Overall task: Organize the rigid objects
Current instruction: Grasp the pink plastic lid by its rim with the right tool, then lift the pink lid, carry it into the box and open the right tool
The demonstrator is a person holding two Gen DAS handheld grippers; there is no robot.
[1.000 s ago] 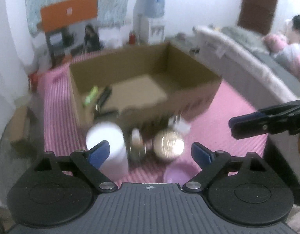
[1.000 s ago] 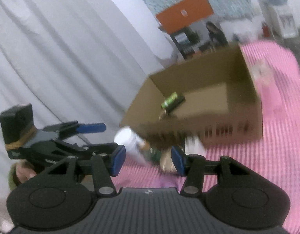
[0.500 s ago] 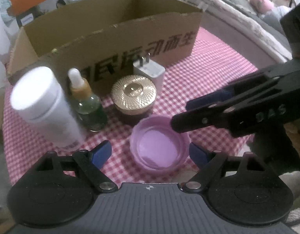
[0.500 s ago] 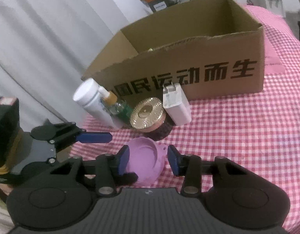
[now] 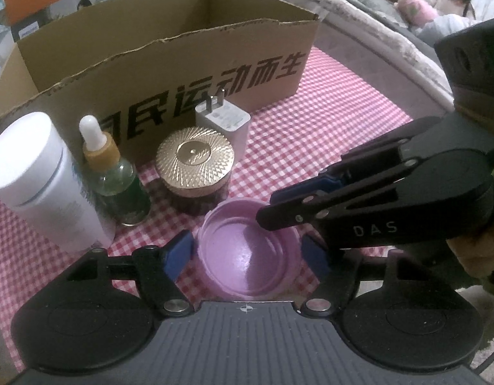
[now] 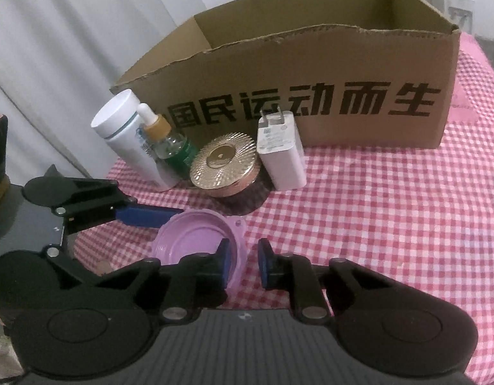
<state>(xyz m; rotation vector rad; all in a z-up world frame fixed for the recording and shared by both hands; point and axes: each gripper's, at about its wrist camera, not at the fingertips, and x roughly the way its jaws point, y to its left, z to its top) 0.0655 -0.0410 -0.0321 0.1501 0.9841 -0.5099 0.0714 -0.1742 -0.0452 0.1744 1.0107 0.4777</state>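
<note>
Both tongs on the purple lid [image 5: 250, 250]: right gripper [image 6: 242, 264] pinches its rim, left gripper [image 5: 250, 253] closing around it; four items ahead remain outside the box [image 6: 311, 73].

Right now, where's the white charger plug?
The white charger plug stands upright against the cardboard box, just right of the gold-lidded jar in the right wrist view.

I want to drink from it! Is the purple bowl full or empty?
Empty. The purple bowl shows its bare, shiny bottom with nothing inside.

Left tongs [image 5: 248, 253] have just been narrowing, still wide apart; right tongs [image 6: 243, 264] nearly closed, both angled downward.
</note>
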